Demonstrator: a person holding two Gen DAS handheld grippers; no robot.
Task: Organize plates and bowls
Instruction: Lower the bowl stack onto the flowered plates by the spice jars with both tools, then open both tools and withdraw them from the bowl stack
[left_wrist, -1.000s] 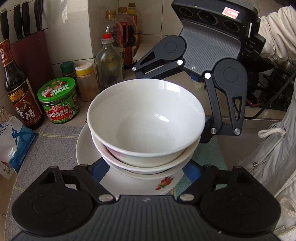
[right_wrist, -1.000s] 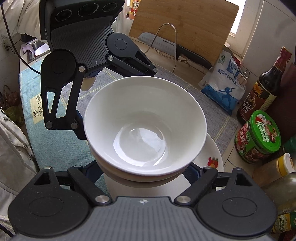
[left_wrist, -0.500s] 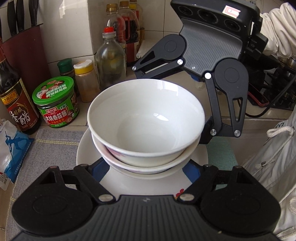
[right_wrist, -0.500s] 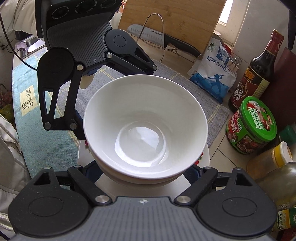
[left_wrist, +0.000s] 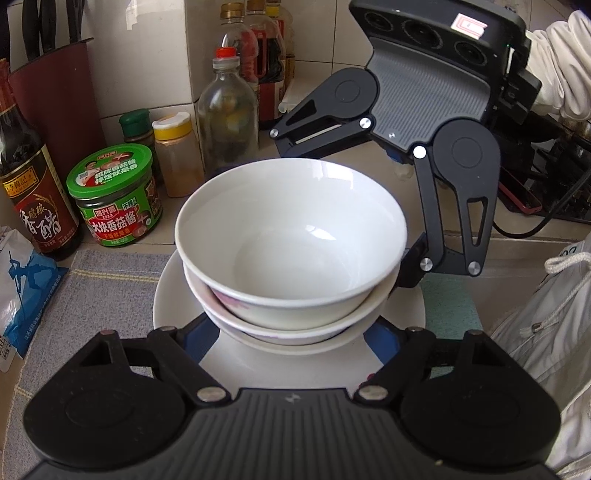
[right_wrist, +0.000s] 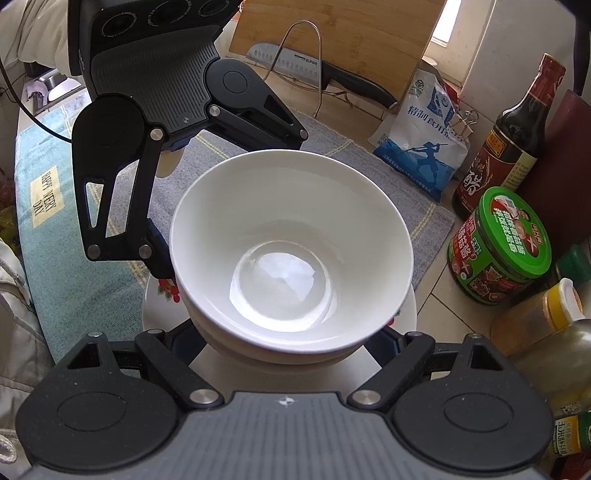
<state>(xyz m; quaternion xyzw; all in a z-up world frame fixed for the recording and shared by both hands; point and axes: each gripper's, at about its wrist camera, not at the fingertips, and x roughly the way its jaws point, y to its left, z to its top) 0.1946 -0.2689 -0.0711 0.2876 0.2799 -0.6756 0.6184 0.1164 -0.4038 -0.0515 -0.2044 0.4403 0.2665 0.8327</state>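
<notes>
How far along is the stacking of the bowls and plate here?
Done: top bowl nested in lower bowl, both over the plate. In hand: left claw and right claw flank the lower bowl from opposite sides; pad contact is hidden. Left: probably settle the stack and let go.

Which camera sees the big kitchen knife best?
The right wrist view. There the kitchen knife lies in plain sight in front of the wooden cutting board, its blade and black handle both showing. The left wrist view does not show that knife at all.
</notes>
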